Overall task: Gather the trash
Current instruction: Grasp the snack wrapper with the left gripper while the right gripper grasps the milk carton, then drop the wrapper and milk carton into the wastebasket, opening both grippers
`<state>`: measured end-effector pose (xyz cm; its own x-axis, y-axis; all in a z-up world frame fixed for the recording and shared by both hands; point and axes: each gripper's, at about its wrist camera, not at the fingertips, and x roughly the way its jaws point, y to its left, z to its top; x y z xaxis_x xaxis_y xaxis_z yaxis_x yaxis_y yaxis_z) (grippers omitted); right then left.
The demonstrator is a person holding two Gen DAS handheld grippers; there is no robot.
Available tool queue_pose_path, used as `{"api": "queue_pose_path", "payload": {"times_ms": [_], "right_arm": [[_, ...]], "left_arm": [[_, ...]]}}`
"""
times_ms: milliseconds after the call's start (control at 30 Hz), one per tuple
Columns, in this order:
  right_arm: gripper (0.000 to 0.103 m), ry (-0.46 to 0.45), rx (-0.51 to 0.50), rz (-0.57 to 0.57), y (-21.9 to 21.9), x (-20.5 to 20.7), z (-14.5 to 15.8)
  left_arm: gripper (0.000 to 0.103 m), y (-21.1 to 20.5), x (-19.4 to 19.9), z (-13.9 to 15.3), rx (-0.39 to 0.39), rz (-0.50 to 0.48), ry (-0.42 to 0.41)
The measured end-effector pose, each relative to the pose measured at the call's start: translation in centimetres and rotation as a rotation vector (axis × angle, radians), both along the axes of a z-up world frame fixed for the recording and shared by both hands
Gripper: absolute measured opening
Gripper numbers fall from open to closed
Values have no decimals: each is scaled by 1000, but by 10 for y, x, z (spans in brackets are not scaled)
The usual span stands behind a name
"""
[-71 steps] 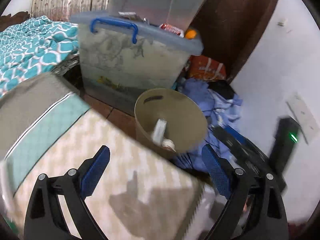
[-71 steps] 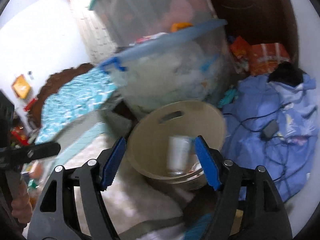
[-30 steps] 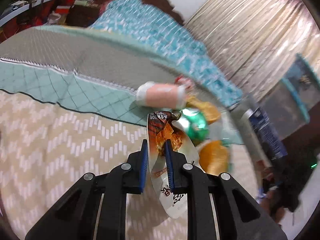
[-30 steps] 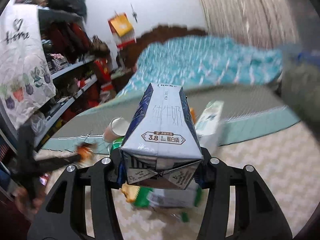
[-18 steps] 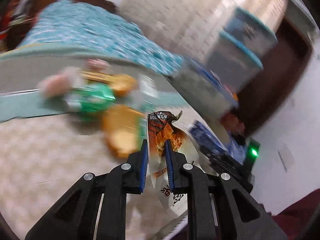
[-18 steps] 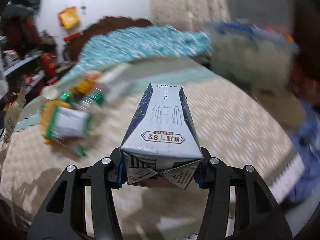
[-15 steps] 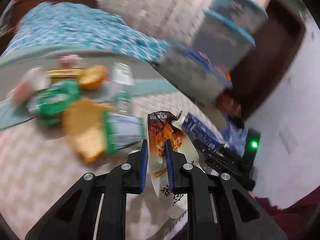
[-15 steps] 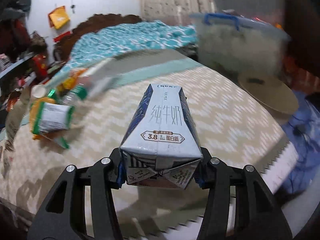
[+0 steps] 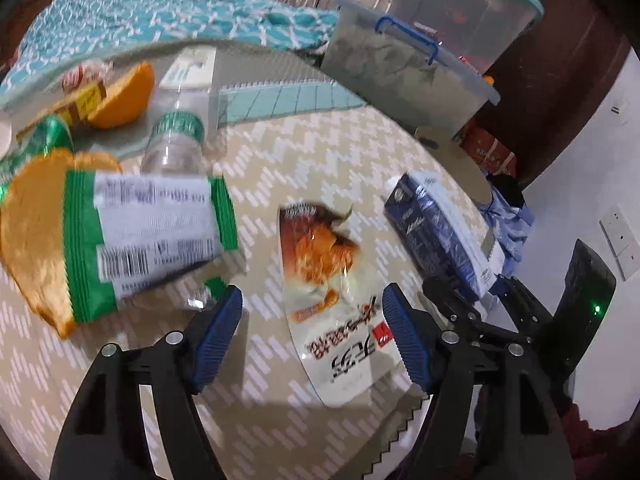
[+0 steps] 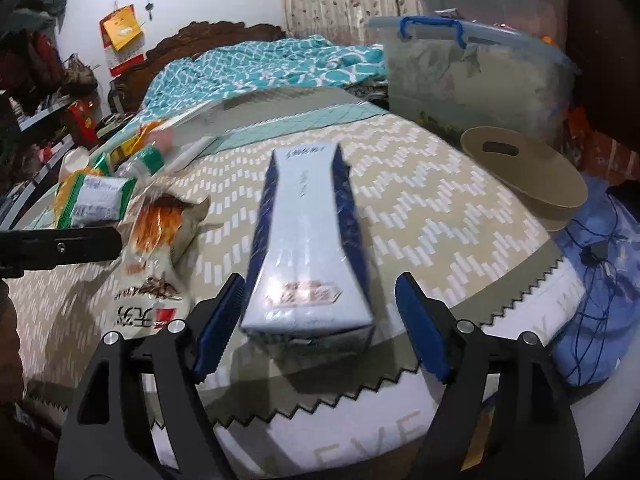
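My left gripper [image 9: 312, 336] has its jaws opening. A brown and white snack pouch [image 9: 324, 264] lies loose between them on the zigzag-patterned bed cover [image 9: 320, 152], and the blue pads do not touch it. My right gripper [image 10: 320, 326] is opening as well. A blue and white milk carton [image 10: 308, 240] lies lengthwise between its pads, blurred and free of them. In the left wrist view the carton [image 9: 436, 232] sits right of the pouch. The pouch [image 10: 152, 240] lies left of the carton. A tan trash bin [image 10: 520, 172] stands beyond the bed's far right edge.
A green and orange snack bag [image 9: 132, 232], a clear bottle [image 9: 176, 136] and other wrappers lie at the left of the bed. A lidded storage box [image 10: 472, 72] stands behind the bin. Blue cloth with a cable [image 10: 592, 272] lies on the floor at right.
Both grippers swung from the trash pile toward the bed's edge near the bin. The left let go of the pouch and the right let go of the carton; both now lie on the bed.
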<state>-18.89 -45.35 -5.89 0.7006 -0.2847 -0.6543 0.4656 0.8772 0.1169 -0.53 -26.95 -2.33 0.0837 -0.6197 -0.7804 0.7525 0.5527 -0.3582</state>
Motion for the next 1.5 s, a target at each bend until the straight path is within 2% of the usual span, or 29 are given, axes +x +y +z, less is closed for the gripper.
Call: {"api": "queue_pose_path", "payload": {"times_ms": [67,100,133,167,200,233,267,533,700,867,967,1067,1133,1167,1200,1367,1500], "right_arm": [[78,-5,-20,2,3,1,-1],[76,-11,-31,-1,5,1,-2],[61,-10,-39,-5,6,1,-2],[53,-8,-51,-10,7,0,-3],[53,-13,-51,-9,7,-1,-3],[53,-25,-40,-12,5,-2,-3],[52,-32,-34,-22,2,-4,-3],[52,-64,-4,-142,-45,-14,2],[52,-94,-39,-205,-85,-19,17],[52,-100,-50,-307,-141,-27,27],[53,-95,-25,-362,-180,-30,28],[54,-79,-17,-444,-212,-32,25],[58,-73,3,-479,-228,-34,23],[66,-78,11,-493,-230,-37,22],[68,-95,20,-516,-234,-42,21],[70,-163,22,-582,-224,-67,22],[70,-199,14,-582,-200,-76,25]], "left_arm": [[68,-4,-3,-5,19,-6,11],[66,-5,-10,-3,24,-13,-11],[66,-8,-14,-3,34,-27,-19],[40,-16,-19,-4,47,-51,-41],[17,-23,-21,-6,61,-79,-50],[17,-28,-23,-6,63,-92,-51],[11,-33,-23,-6,55,-106,-42],[5,-94,-26,14,16,-194,-83],[1,-161,-38,29,-4,-284,-113],[1,-234,-54,44,-3,-371,-182],[1,-278,-64,49,-24,-397,-264],[3,-323,-68,50,-23,-438,-251],[12,-346,-70,49,-5,-414,-292],[27,-352,-70,49,4,-404,-305],[36,-355,-68,49,4,-388,-304],[40,-339,-51,57,-17,-329,-269],[43,-297,-33,69,-33,-261,-234]]}}
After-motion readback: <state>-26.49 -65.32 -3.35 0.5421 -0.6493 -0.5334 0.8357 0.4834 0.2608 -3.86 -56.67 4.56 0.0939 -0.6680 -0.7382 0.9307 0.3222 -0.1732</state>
